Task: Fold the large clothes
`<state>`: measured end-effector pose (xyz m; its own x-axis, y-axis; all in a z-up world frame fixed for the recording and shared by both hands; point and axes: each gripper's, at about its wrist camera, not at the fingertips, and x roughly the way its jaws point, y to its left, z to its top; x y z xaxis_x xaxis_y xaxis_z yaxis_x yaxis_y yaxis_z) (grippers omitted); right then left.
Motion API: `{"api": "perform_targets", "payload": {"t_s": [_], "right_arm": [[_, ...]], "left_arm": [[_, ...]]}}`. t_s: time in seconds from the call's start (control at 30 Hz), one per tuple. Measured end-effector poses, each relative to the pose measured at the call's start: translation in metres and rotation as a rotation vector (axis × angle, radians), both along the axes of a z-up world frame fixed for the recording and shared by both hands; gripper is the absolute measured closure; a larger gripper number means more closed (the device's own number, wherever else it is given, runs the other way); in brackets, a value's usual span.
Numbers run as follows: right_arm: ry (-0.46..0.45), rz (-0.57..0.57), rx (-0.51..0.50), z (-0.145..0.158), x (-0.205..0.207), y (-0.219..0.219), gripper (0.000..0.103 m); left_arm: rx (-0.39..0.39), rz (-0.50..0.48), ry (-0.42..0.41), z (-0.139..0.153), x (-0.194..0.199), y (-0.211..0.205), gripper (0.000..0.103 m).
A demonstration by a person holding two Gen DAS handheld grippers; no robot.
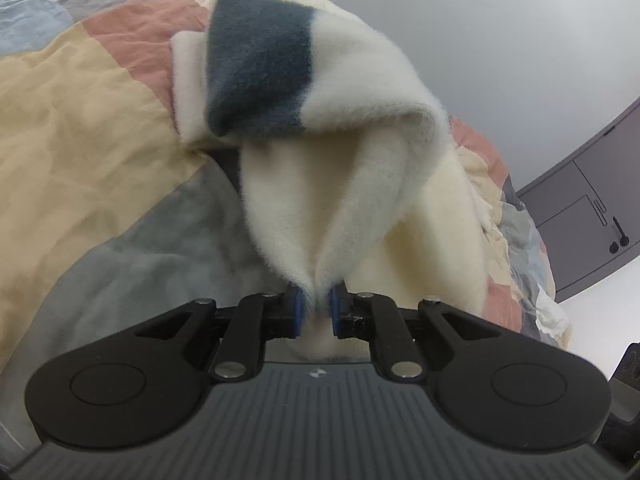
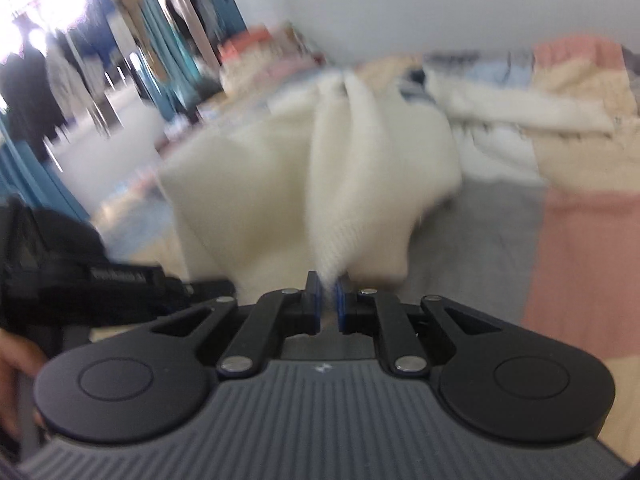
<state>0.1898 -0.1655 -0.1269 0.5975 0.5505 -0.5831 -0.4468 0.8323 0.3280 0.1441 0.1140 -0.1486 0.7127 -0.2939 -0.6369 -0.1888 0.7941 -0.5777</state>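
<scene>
Both tongs clamped on the cream fleece garment (image 1: 360, 216): left gripper (image 1: 317, 312) pinching a bunched edge below the dark blue-grey band (image 1: 260, 68), right gripper (image 2: 328, 304) pinching another gathered edge, cloth lifted off the patchwork quilt (image 1: 80, 128) and hanging toward the far side. Best carried with both pinches kept level and pulled gently apart to take the sag out before lowering flat onto the quilt. Worth slowing the right side, judging by the heavy blur there, lest the thick pile slip from the pads.
</scene>
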Motion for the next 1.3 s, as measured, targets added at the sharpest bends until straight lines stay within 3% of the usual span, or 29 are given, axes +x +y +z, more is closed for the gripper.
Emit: {"api": "perform_targets", "payload": {"t_s": [0.03, 0.13, 0.2, 0.23, 0.27, 0.33, 0.37, 0.47, 0.6, 0.7, 0.9, 0.97, 1.17, 1.3], "right_arm": [[0.003, -0.006, 0.005, -0.001, -0.003, -0.001, 0.091], [0.010, -0.030, 0.065, 0.002, -0.007, -0.015, 0.090], [0.023, -0.045, 0.100, 0.006, -0.012, -0.027, 0.087], [0.031, -0.050, 0.115, 0.007, -0.011, -0.031, 0.081], [0.033, -0.059, 0.126, 0.008, -0.012, -0.036, 0.067], [0.035, -0.085, 0.149, 0.011, -0.013, -0.044, 0.045], [0.036, -0.094, 0.165, 0.012, -0.011, -0.047, 0.042], [0.042, -0.114, 0.209, 0.014, 0.000, -0.054, 0.042], [0.028, -0.143, 0.194, 0.015, 0.028, -0.055, 0.042], [0.024, -0.161, 0.191, 0.017, 0.058, -0.051, 0.042], [0.005, -0.147, 0.175, 0.014, 0.126, -0.032, 0.041], [0.001, -0.170, 0.182, 0.007, 0.144, -0.029, 0.033], [0.104, -0.219, 0.300, -0.036, 0.180, -0.038, 0.031], [0.121, -0.163, 0.302, -0.046, 0.189, -0.034, 0.033]], "left_arm": [[-0.002, -0.001, -0.007, 0.002, 0.001, 0.000, 0.087], [-0.020, -0.025, -0.034, 0.000, 0.008, 0.006, 0.067], [-0.039, -0.033, -0.066, 0.004, -0.002, 0.006, 0.044], [-0.052, -0.035, -0.083, 0.006, -0.004, 0.008, 0.040], [-0.063, -0.031, -0.098, 0.008, -0.005, 0.011, 0.037], [-0.097, -0.017, -0.121, 0.013, -0.009, 0.018, 0.035], [-0.121, -0.006, -0.132, 0.014, -0.009, 0.021, 0.035], [-0.154, 0.074, -0.178, 0.022, -0.018, 0.036, 0.035], [-0.158, 0.158, -0.256, 0.038, -0.026, 0.057, 0.034], [-0.151, 0.206, -0.241, 0.038, -0.012, 0.072, 0.033], [-0.147, 0.203, -0.211, 0.017, 0.028, 0.082, 0.023], [-0.122, 0.186, -0.219, 0.009, 0.037, 0.080, 0.022], [-0.096, 0.190, -0.230, -0.012, 0.063, 0.079, 0.022], [-0.097, 0.179, -0.227, -0.022, 0.074, 0.078, 0.022]]}}
